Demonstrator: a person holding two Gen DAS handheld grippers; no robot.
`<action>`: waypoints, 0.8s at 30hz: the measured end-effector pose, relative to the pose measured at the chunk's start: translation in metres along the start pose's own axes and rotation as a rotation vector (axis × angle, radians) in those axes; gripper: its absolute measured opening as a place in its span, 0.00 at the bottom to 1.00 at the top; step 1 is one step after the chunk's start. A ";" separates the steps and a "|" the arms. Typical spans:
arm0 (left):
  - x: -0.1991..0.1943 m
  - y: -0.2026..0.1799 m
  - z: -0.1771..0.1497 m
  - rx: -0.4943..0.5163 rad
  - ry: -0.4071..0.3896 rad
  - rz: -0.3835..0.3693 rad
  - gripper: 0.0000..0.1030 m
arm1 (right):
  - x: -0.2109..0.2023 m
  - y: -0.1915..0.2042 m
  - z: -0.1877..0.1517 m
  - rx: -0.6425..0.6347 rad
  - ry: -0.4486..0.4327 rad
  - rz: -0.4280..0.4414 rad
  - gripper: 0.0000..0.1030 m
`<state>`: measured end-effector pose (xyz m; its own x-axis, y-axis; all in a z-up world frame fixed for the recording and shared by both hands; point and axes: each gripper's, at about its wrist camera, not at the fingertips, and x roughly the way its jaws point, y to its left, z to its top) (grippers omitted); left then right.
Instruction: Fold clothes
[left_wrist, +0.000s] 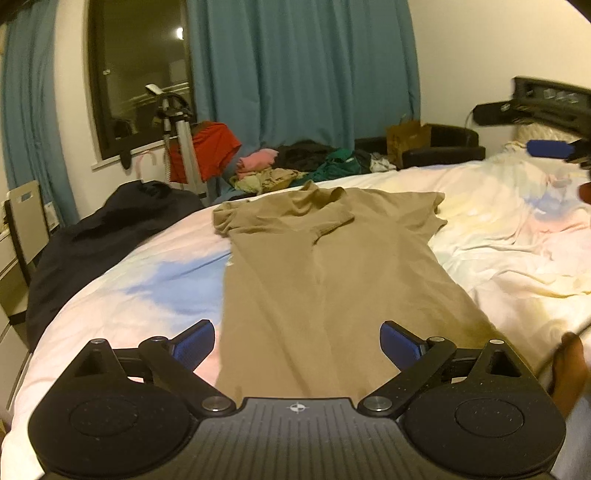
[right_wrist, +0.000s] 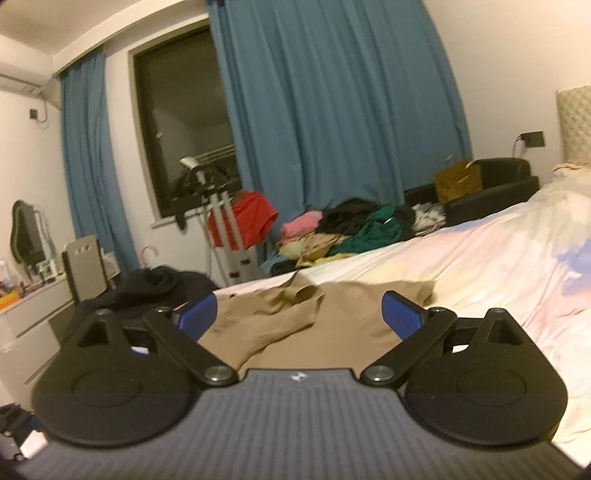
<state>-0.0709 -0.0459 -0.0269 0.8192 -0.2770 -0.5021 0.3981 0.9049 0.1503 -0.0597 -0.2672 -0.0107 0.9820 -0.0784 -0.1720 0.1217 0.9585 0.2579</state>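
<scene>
- Left gripper (left_wrist: 297, 341) low over the hem end of the tan shirt (left_wrist: 325, 280), blue-padded fingers (left_wrist: 194, 345) spread wide, clamping nothing.
- Right gripper (right_wrist: 299, 319) likewise wide apart and empty, aimed at the shirt's collar end.
- No readable brand or writing anywhere; only a small crosshair mark on each gripper body.
- Shirt flat and lengthwise on the pastel bed (left_wrist: 147, 280), one sleeve folded across the chest, collar rumpled.
- Heaped clothes (left_wrist: 295, 166) beyond, under blue curtains (left_wrist: 303, 70).
</scene>
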 end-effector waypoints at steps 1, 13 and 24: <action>0.009 -0.005 0.006 0.012 0.004 -0.005 0.95 | 0.001 -0.006 0.001 0.014 -0.004 -0.011 0.94; 0.169 -0.100 0.080 0.065 0.090 -0.136 0.85 | 0.020 -0.085 -0.002 0.263 -0.026 -0.164 0.94; 0.306 -0.176 0.121 0.161 0.062 -0.229 0.77 | 0.055 -0.128 -0.031 0.421 -0.024 -0.288 0.94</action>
<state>0.1596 -0.3290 -0.1044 0.6754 -0.4435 -0.5892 0.6343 0.7569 0.1575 -0.0262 -0.3858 -0.0827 0.9025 -0.3343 -0.2716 0.4307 0.7040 0.5647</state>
